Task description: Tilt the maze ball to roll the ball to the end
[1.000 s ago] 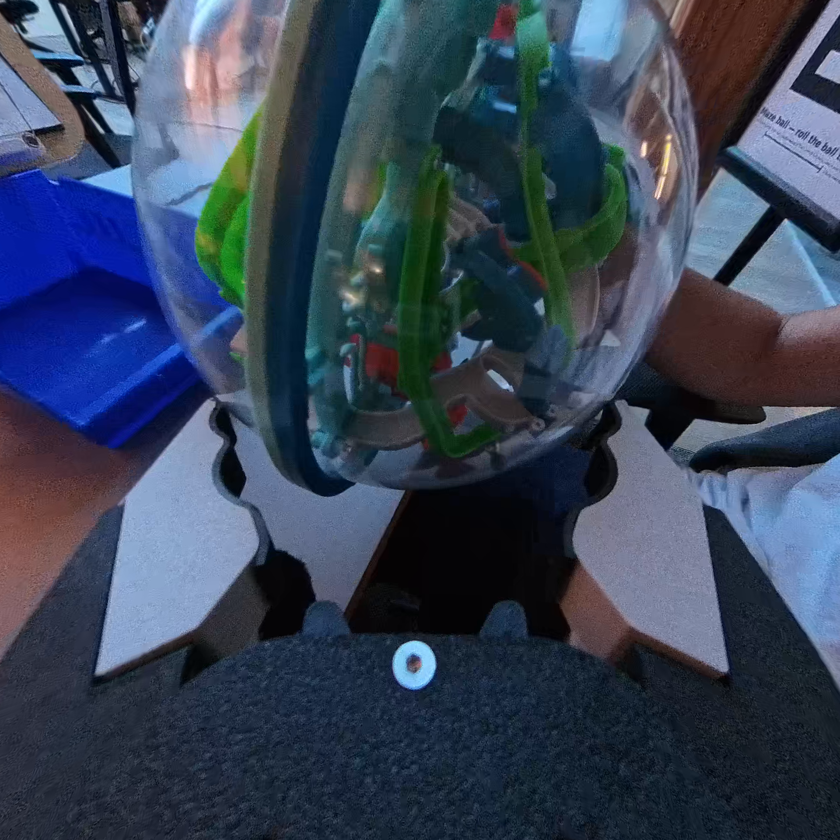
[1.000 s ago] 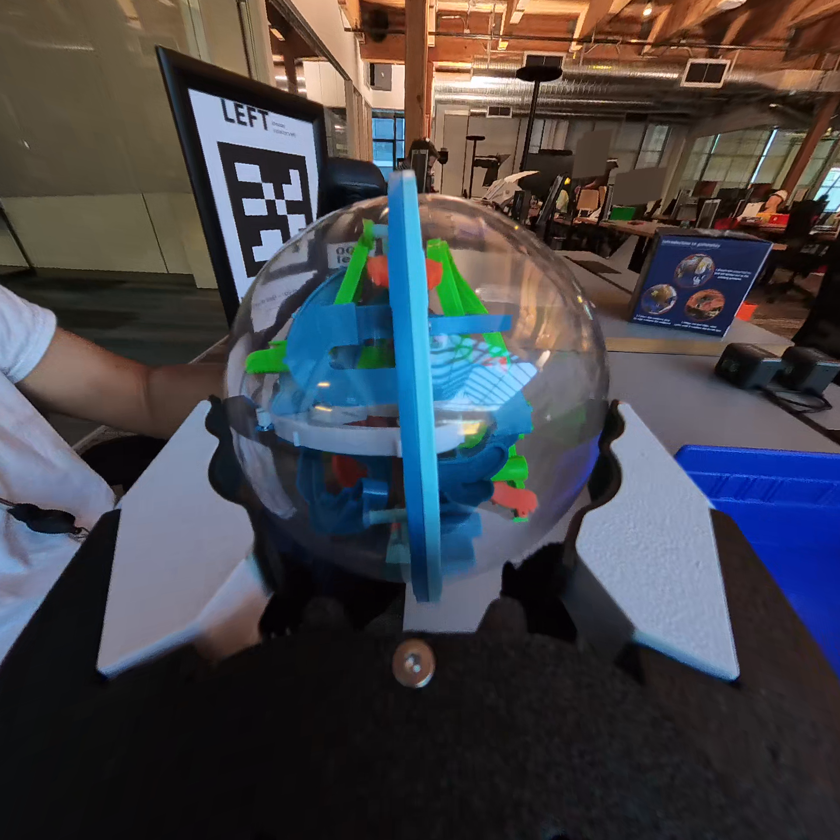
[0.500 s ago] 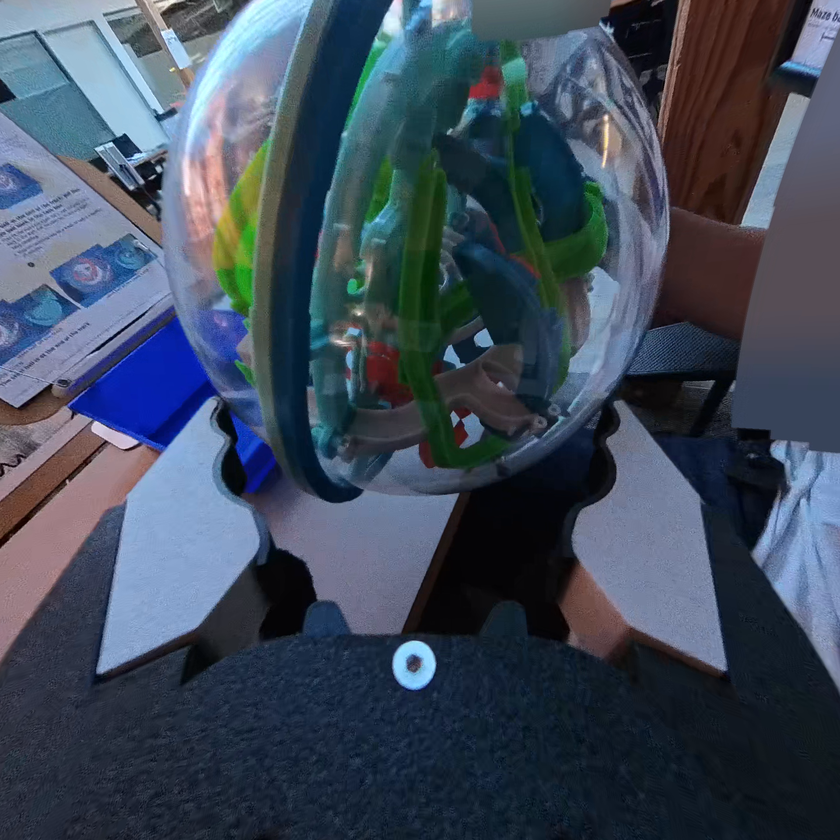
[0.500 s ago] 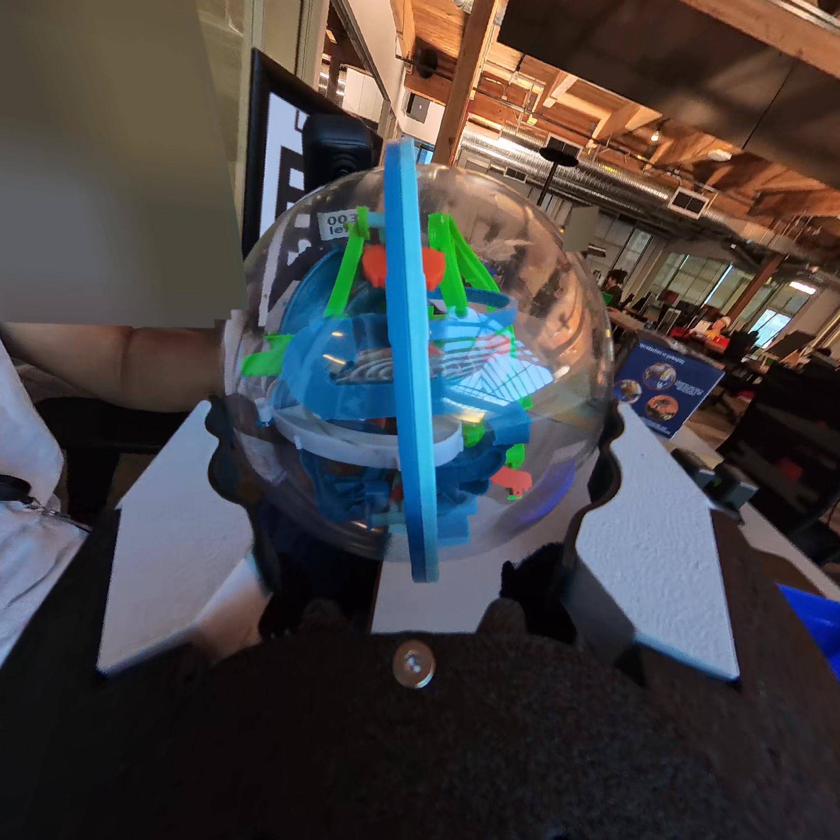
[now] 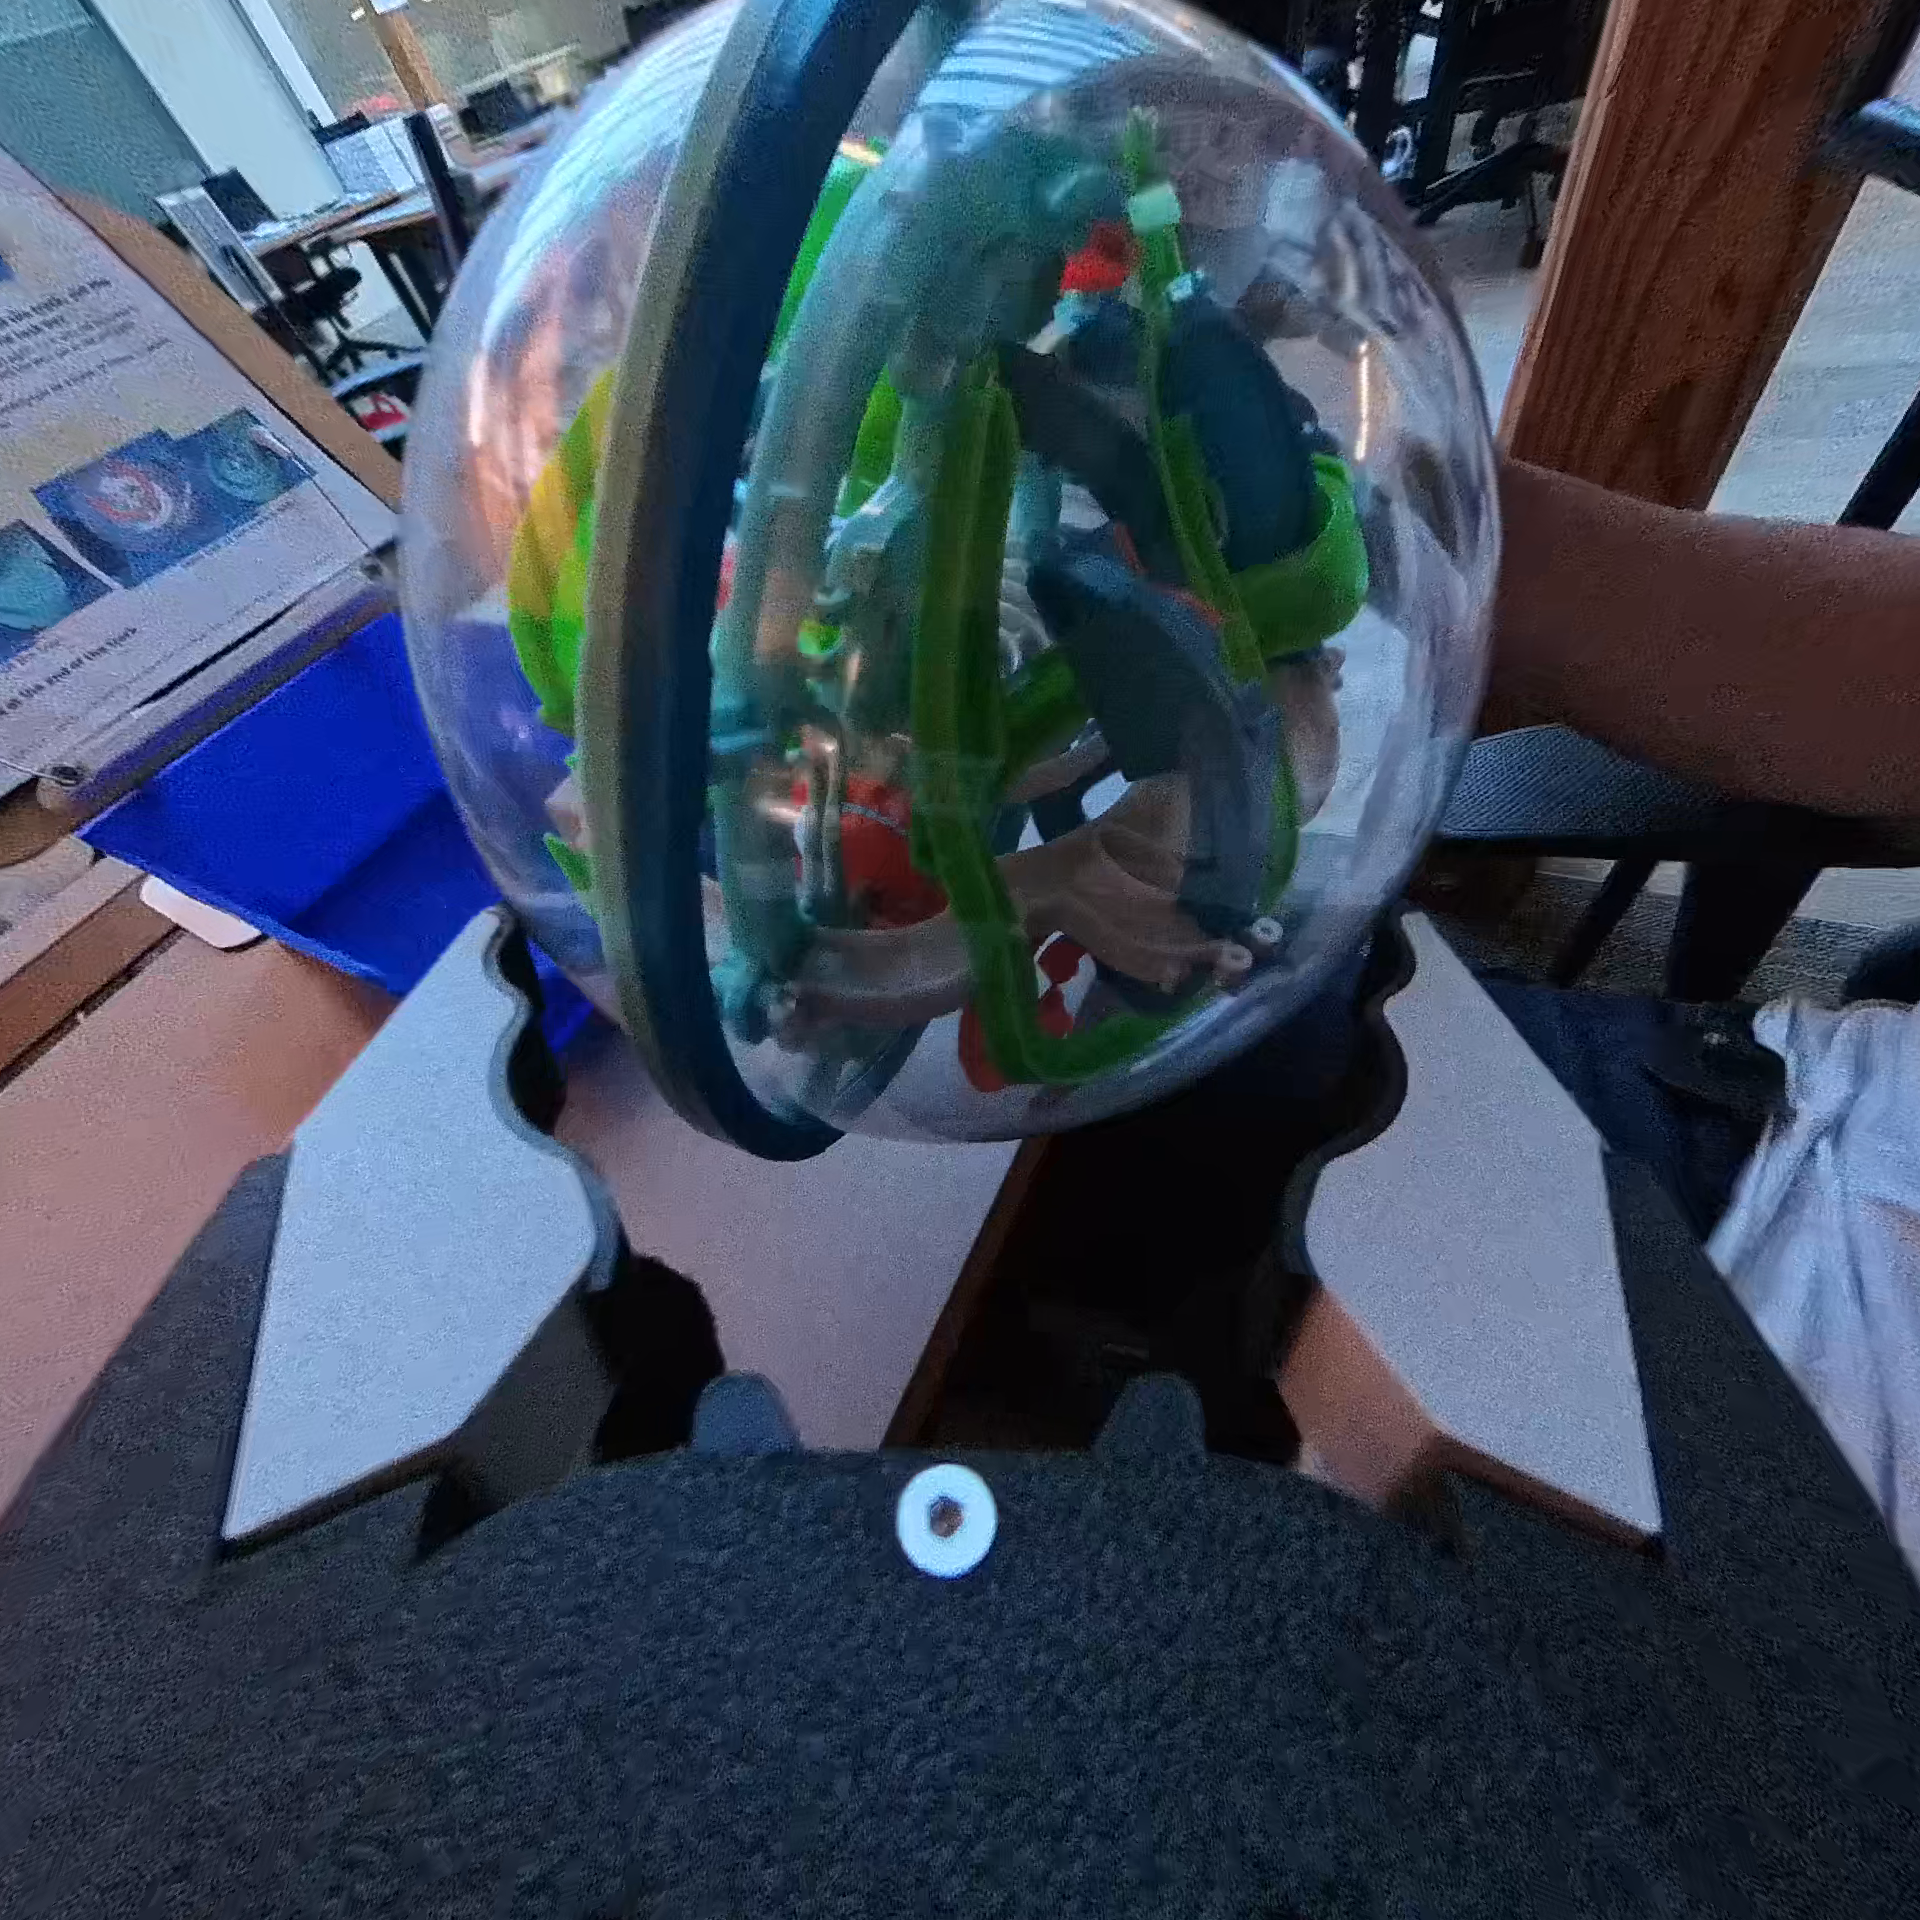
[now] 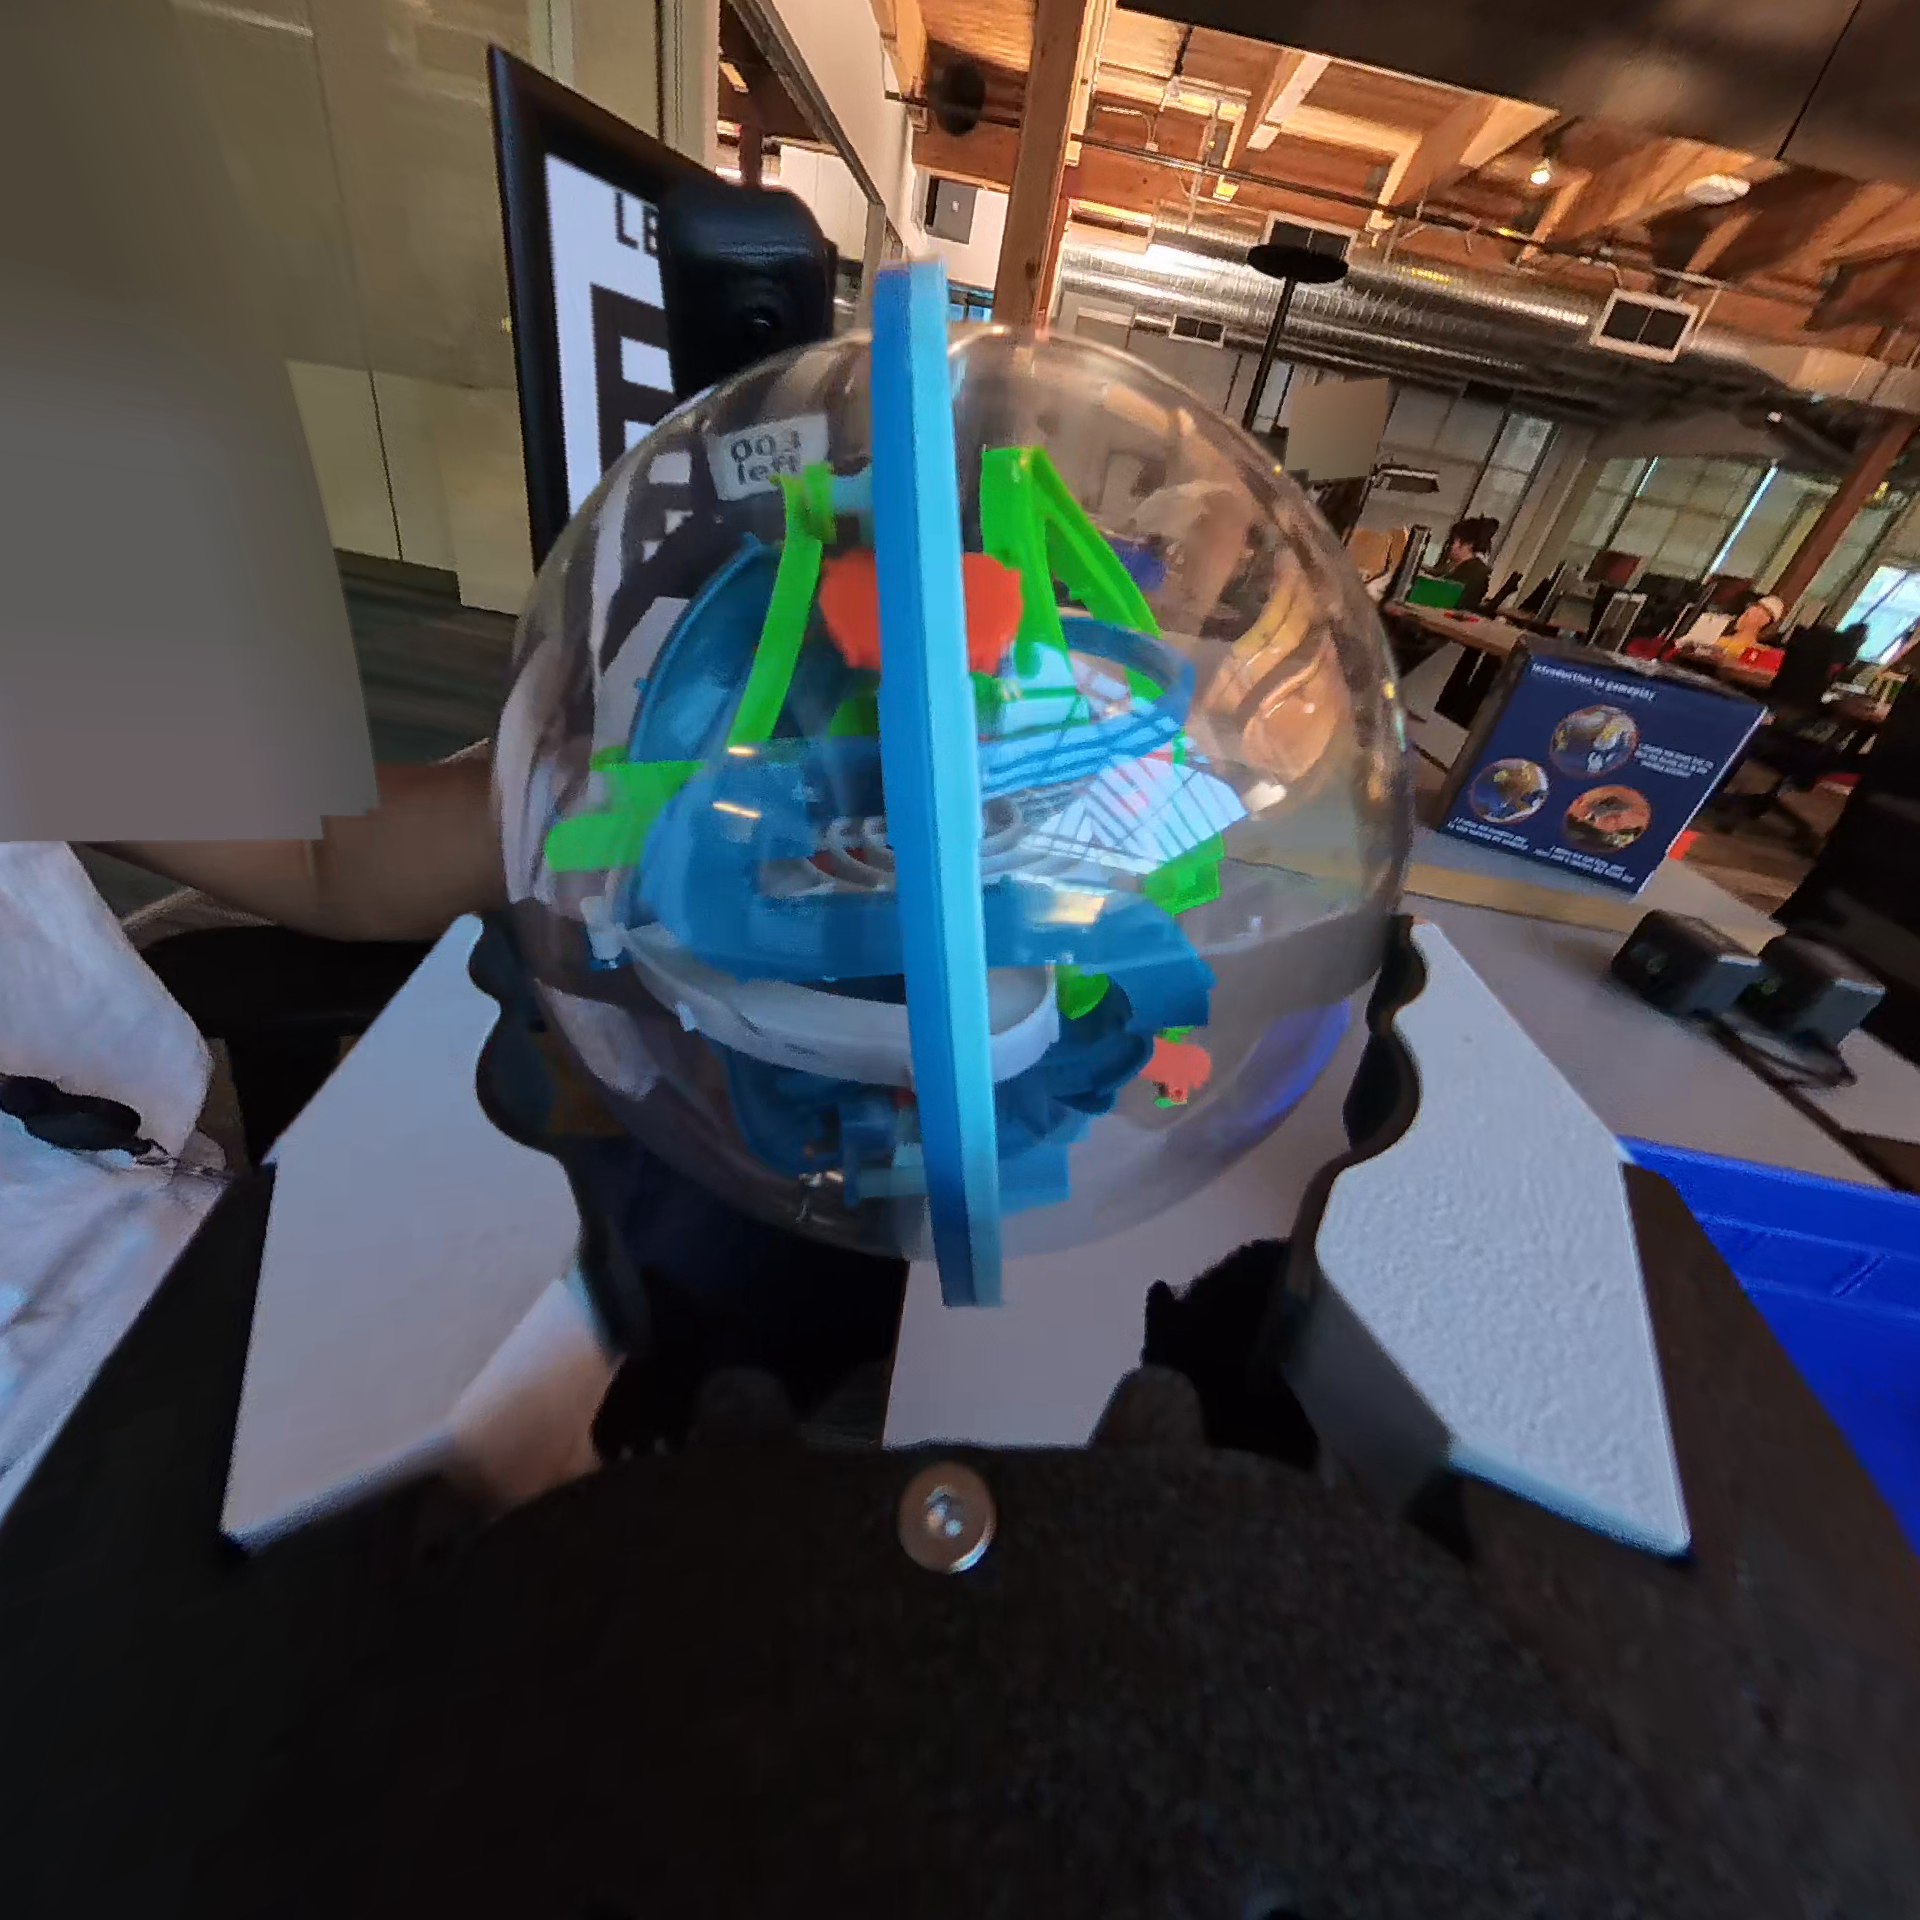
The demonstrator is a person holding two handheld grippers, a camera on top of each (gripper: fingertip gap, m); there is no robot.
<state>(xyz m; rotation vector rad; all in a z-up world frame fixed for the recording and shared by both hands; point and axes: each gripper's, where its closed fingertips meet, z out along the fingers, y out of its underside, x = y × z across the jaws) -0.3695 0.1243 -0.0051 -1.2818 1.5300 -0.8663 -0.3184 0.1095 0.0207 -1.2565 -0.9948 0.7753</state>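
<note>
Two grippers clamped on one clear maze ball, held up off the table.

Nearest, in the left wrist view: left gripper [image 5: 951, 997] set wide, fingers [image 5: 416, 1226] pressed at 9 and 3 o'clock against the maze ball [image 5: 945, 582]; dark ring tilted toward 1 o'clock. Right gripper [image 6: 940, 1023] likewise spread wide around the maze ball [image 6: 951, 790], blue ring near upright, green and blue tracks inside. Small rolling ball not discernible. Beyond: blue bin [image 5: 301, 790] at 9 o'clock, a forearm [image 5: 1704, 644] at 3 o'clock, wooden post [image 5: 1683, 229] at 1 o'clock.
</note>
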